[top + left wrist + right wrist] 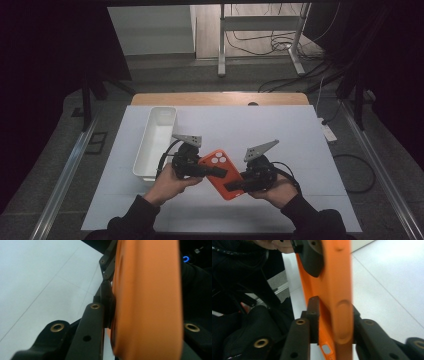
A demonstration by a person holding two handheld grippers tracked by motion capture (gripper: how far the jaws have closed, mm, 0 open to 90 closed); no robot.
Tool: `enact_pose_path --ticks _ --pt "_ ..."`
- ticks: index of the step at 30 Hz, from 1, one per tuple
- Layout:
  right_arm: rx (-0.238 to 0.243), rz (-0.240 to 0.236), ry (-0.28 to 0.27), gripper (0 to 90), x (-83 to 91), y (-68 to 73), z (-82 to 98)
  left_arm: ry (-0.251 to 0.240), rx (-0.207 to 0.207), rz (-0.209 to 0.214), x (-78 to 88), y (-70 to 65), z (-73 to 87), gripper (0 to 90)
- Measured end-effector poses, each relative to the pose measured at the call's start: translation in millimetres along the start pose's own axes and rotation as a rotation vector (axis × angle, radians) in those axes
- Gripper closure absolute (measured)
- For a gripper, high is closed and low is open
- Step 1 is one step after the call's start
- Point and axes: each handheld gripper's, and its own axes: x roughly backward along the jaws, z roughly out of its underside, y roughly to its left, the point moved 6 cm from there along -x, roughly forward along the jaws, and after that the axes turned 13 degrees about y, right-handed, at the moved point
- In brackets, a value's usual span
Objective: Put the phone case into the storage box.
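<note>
An orange phone case [222, 172] with round camera holes is held above the white table, tilted, between both hands. My left gripper [212, 171] is shut on its upper left part. In the left gripper view one pad [108, 298] presses the case's edge [147, 300]. My right gripper [233, 185] is shut on the lower right part. In the right gripper view the black pads [313, 312] stand on either side of the case [337, 290] and press on it. The left gripper's jaw [312, 257] clamps the case farther up.
A long white bin [155, 142] stands on the left side of the white table top [280, 130], just beyond the left hand. A wooden strip [220, 98] runs along the table's far edge. Metal rails flank the table on the floor.
</note>
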Motion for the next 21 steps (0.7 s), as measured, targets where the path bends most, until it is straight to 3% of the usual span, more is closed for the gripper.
enact_pose_path --ticks 5,10,14,21 --pt "0.006 -0.040 0.013 82.6 2.0 0.0 0.9 -0.001 -0.006 0.018 -0.4 -2.4 -1.4 78.6" --pt "0.037 -0.014 0.016 84.1 2.7 4.8 -0.7 -0.008 0.001 -0.003 0.8 -0.7 -2.4 73.7" --pt "0.041 0.024 0.000 84.4 5.5 4.7 -1.4 0.003 0.019 -0.074 2.8 1.1 -3.0 64.5" --pt "0.012 0.084 -0.029 84.4 11.5 -2.9 -0.3 0.051 0.013 -0.178 3.9 2.9 -2.1 48.8"
